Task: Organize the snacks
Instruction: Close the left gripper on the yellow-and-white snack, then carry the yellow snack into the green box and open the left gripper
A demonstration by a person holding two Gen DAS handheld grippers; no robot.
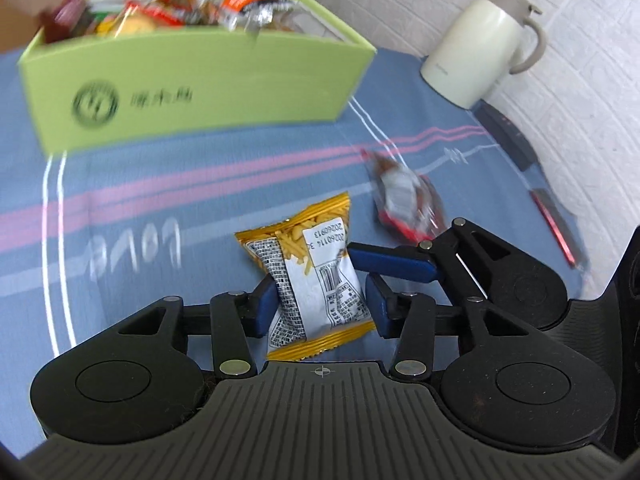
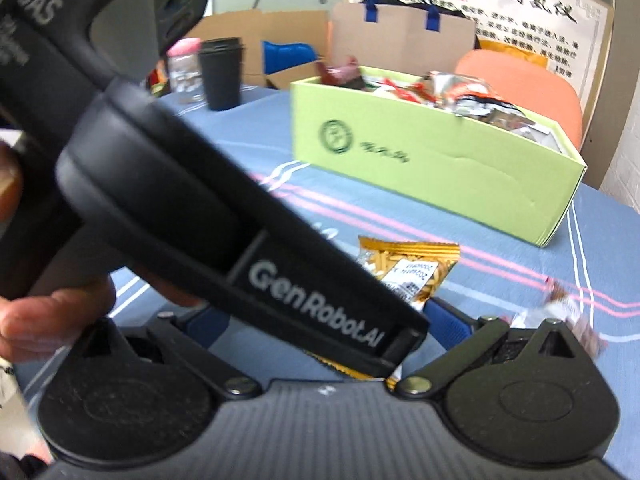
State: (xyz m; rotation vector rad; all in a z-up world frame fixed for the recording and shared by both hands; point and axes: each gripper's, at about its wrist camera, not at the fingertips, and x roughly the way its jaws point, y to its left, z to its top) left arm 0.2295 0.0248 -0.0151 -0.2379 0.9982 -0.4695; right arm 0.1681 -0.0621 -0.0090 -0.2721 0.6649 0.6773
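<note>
My left gripper (image 1: 320, 300) is shut on a yellow snack packet (image 1: 308, 276) with a white label, held just above the blue cloth. The packet also shows in the right wrist view (image 2: 408, 268). My right gripper's blue finger (image 1: 394, 262) reaches in from the right, close beside the packet; the gripper (image 2: 336, 328) is open, largely hidden by the left gripper's black body (image 2: 240, 232). A red and white snack packet (image 1: 408, 200) lies on the cloth to the right. A green box (image 1: 192, 84) full of snacks stands behind; it also shows in the right wrist view (image 2: 432, 168).
A cream thermos jug (image 1: 480, 44) stands at the back right by the white wall. A black cup (image 2: 220, 74) and a clear jar (image 2: 182, 68) stand at the far left. A paper bag (image 2: 400, 36) and an orange chair (image 2: 528, 88) are behind the table.
</note>
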